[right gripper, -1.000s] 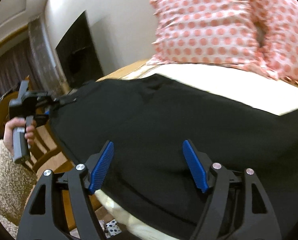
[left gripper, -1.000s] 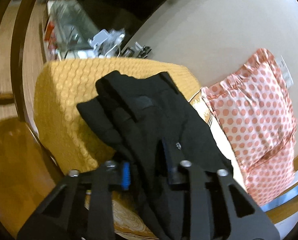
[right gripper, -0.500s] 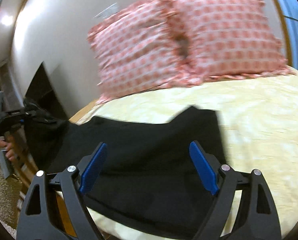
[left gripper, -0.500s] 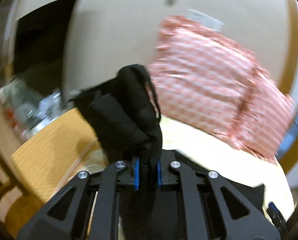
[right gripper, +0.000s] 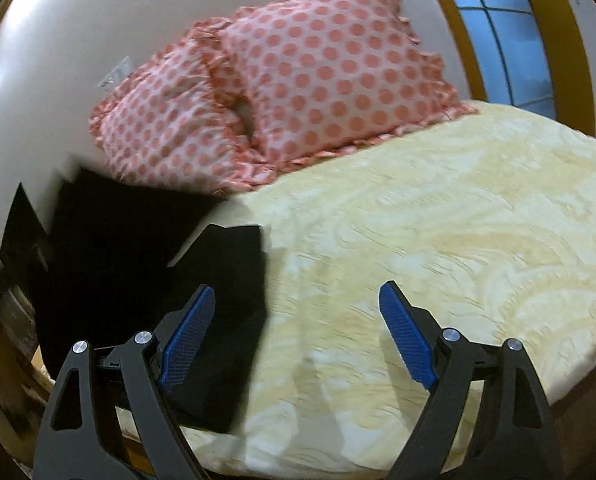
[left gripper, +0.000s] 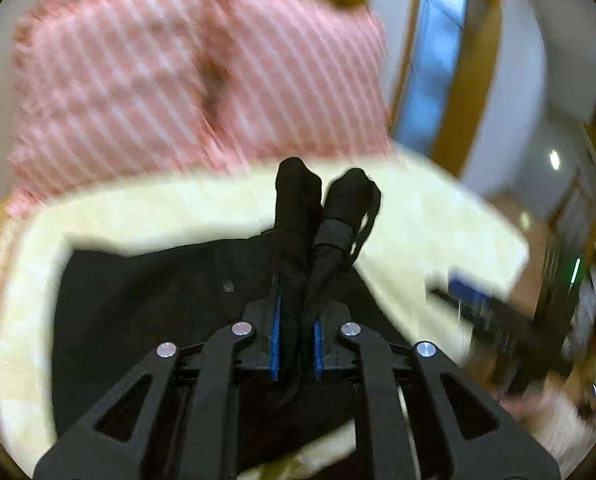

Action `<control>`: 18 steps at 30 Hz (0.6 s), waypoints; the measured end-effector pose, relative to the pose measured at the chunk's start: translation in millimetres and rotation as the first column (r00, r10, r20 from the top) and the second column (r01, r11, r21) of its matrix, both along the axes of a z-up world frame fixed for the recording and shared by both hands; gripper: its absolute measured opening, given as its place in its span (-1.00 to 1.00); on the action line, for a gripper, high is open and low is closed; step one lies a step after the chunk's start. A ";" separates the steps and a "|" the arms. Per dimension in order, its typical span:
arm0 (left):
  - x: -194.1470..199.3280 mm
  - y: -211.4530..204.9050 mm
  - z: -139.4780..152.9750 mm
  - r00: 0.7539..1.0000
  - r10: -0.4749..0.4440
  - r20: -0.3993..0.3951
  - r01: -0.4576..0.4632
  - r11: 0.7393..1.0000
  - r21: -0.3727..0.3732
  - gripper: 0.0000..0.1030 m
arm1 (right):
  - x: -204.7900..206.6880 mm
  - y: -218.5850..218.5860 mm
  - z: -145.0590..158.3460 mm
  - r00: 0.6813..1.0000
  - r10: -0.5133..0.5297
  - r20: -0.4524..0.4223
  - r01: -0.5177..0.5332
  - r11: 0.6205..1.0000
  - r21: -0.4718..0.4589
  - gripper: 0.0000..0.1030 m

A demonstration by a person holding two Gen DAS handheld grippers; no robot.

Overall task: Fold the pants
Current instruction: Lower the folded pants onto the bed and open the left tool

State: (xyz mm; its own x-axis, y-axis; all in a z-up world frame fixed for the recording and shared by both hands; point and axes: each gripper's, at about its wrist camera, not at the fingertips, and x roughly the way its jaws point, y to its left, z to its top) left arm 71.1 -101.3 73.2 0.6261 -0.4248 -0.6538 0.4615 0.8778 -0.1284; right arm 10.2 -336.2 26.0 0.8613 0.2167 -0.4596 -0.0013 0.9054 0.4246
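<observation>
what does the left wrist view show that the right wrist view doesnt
Only the left wrist view: the left gripper shut on a bunched end of the black pants, the fabric sticking up past its fingers, and a blurred room off the bed's right side.

Only the right wrist view: the right gripper open and empty over the bed, and a window behind it.

Both: the pants lying on the yellow bed and the pink dotted pillows against the wall.
</observation>
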 end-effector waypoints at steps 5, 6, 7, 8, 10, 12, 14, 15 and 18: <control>0.8 2.0 6.0 0.999 0.020 0.026 -0.018 0.999 -0.041 -0.79 | 2.7 -5.1 -4.3 1.000 -0.010 -0.014 0.010 1.000 0.003 0.67; 1.1 7.3 15.4 0.998 0.032 0.048 -0.029 0.998 -0.064 -0.79 | 3.9 -4.5 -3.9 1.000 -0.008 -0.011 0.008 1.000 0.005 0.67; -1.1 9.4 27.8 0.995 0.041 0.085 -0.034 0.996 -0.084 -0.79 | 3.6 -3.7 -3.7 1.000 -0.007 -0.009 0.007 1.000 0.005 0.67; -6.6 6.2 36.8 0.992 0.038 0.123 -0.027 0.996 -0.087 -0.79 | 2.7 -2.3 -3.7 1.000 -0.006 -0.006 0.006 1.000 0.002 0.67; -22.5 -4.9 40.3 0.985 -0.014 0.175 0.024 0.998 -0.054 -0.79 | 3.2 0.3 -4.3 1.000 -0.005 -0.007 0.005 1.000 -0.007 0.67; -30.2 -18.9 24.6 0.986 -0.072 0.153 0.074 0.997 -0.007 -0.78 | 3.7 2.0 -5.6 1.000 -0.009 -0.016 0.009 1.000 -0.020 0.67; -31.9 -29.3 -8.2 0.990 -0.114 0.081 0.110 0.992 0.054 -0.78 | 3.1 1.4 -5.0 1.000 -0.019 -0.018 0.019 0.999 -0.027 0.67; -33.6 -31.8 -25.8 0.992 -0.124 0.039 0.121 0.990 0.073 -0.77 | 2.1 -0.3 -4.0 0.999 -0.028 -0.016 0.028 0.999 -0.029 0.67; -35.8 -32.9 -43.9 0.991 -0.133 0.018 0.131 0.988 0.080 -0.72 | -0.4 -4.8 2.6 0.999 -0.050 -0.002 0.050 0.998 -0.039 0.67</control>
State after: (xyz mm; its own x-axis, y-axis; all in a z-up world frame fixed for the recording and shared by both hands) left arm 35.2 -134.2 29.3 0.5832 -0.4532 -0.6741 0.5764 0.8156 -0.0496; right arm 9.8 -340.9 28.5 0.8692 0.1551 -0.4696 0.0458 0.9202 0.3887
